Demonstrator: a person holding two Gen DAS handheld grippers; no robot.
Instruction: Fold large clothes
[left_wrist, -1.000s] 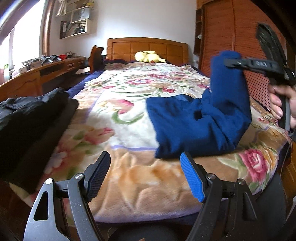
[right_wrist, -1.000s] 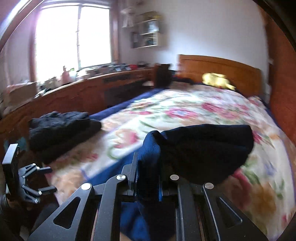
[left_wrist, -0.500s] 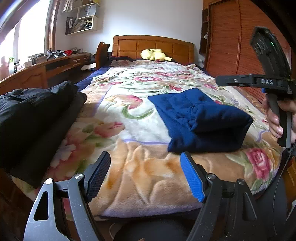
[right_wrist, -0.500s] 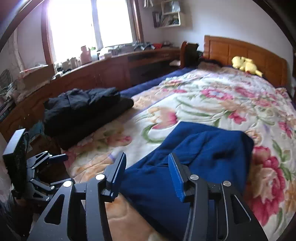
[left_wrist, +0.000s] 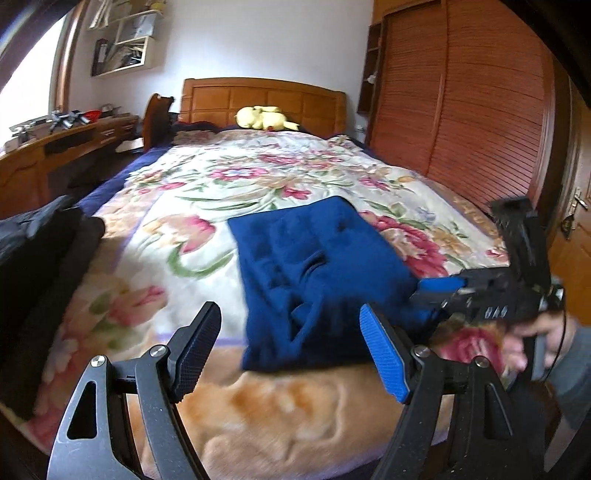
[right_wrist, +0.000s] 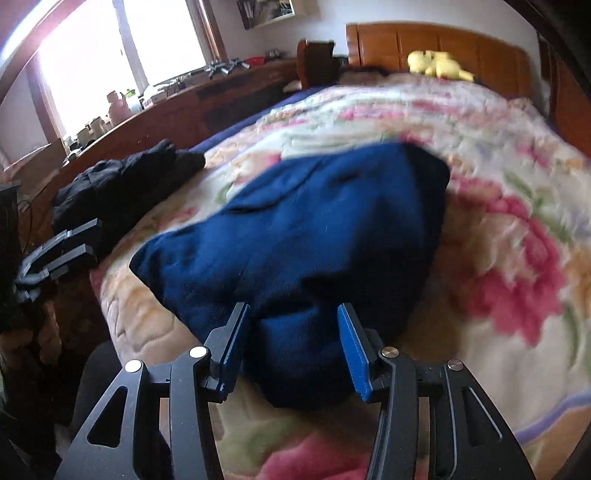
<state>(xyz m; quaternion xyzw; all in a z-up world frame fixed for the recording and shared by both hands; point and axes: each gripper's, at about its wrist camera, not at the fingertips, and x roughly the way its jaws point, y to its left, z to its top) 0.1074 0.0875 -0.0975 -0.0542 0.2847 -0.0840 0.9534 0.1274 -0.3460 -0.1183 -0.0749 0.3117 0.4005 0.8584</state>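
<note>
Lying folded near the foot of the bed (left_wrist: 258, 424), the blue garment (left_wrist: 317, 280) sits between the half-open, unpressing right gripper (right_wrist: 293, 349), while the left gripper (left_wrist: 290, 350) hovers wide and empty.

Home bedroom, floral-quilted bed (left_wrist: 229, 192), wooden wardrobe (left_wrist: 461, 110)

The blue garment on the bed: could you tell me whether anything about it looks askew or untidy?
Mostly tidy: the blue garment lies folded on the floral blanket, but its top layer shows puckers and small creases, and its near corner bulges between the open right tool's fingers.
</note>
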